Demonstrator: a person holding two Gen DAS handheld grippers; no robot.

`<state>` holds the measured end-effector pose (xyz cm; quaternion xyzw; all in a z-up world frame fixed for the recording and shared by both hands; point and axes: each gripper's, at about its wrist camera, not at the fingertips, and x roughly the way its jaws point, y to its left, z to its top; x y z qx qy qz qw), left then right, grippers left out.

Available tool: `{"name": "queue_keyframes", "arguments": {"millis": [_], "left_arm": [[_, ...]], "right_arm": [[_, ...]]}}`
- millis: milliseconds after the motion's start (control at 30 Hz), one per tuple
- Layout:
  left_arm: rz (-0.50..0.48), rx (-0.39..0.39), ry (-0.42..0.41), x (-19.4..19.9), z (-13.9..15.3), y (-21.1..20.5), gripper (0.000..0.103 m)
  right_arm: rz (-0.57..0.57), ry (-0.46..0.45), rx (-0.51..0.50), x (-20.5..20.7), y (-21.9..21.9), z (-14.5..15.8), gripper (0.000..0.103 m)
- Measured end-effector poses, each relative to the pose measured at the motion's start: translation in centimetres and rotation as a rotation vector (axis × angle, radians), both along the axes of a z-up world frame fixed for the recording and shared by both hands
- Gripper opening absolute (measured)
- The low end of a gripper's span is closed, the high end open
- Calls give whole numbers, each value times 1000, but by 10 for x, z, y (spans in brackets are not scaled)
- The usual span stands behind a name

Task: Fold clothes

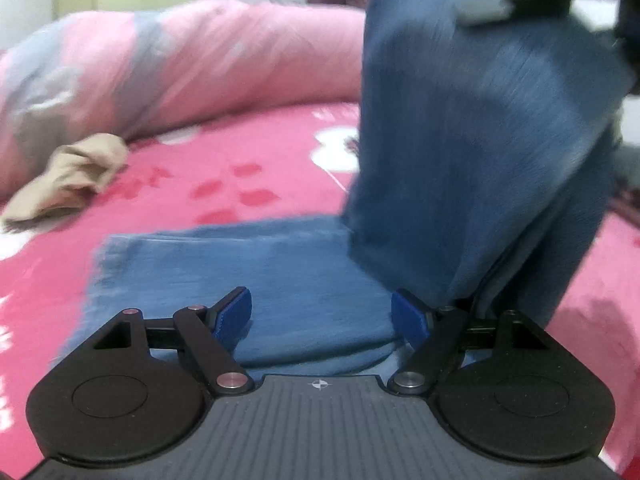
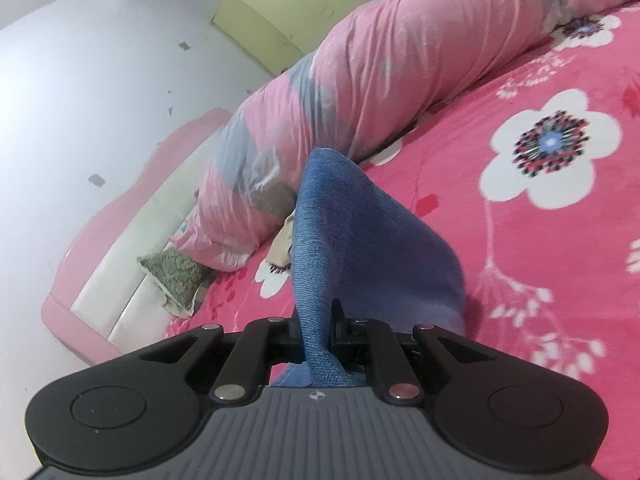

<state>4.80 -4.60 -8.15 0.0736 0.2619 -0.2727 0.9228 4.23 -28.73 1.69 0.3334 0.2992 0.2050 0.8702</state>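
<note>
**Fold half made, one end of the blue cloth in the air**

Pink floral bedsheet (image 2: 540,264) fills both views and serves as the work surface.

Nearest in the left wrist view, the left gripper (image 1: 322,312) sits low over the blue cloth (image 1: 248,276), its jaws wide apart and holding nothing; the blue pads (image 1: 234,316) flank the flat part of the fabric without pinching it. That flat part lies spread on the sheet just ahead of the gripper. To its right the rest of the same cloth rises steeply toward the top of the frame, where a blurred dark tool, apparently the other gripper, holds it up.

In the right wrist view, the right gripper (image 2: 318,332) is closed tight on a bunched edge of the cloth (image 2: 344,240), which runs away from the jaws and hangs down to the sheet.

Judging by this, the fold is under way but unfinished: one end is laid out, the other is lifted and has yet to be brought over and set down. Smoothing and any further folds remain.

Farther off, a beige garment (image 1: 68,176) lies crumpled at far left, unfolded. Behind it a rolled pink quilt (image 2: 400,64) runs along the bed, with a green patterned pillow (image 2: 176,276) at the headboard.

No brand, label or readable writing shows; the grippers carry only a small round mark.
</note>
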Motion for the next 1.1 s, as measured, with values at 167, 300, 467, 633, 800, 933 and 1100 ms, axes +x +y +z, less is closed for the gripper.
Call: {"name": "queue_keyframes", "arguments": {"millis": [167, 300, 467, 633, 800, 933, 1100], "left_arm": [[122, -88, -33, -9, 17, 57, 78], [211, -186, -25, -6, 20, 102, 78], [260, -273, 67, 7, 0, 140, 78], [261, -386, 163, 12, -22, 162, 77], [232, -437, 186, 12, -34, 169, 77], [218, -454, 182, 12, -39, 170, 77], [209, -463, 172, 11, -42, 171, 77]], "right_arm": [[32, 32, -16, 26, 38, -1, 10], [39, 70, -21, 43, 63, -5, 10], [66, 132, -64, 64, 97, -12, 10], [104, 207, -149, 83, 133, -27, 10], [125, 286, -229, 99, 162, -47, 10], [113, 338, -261, 107, 176, -55, 15], [124, 279, -238, 105, 185, -36, 35]]}}
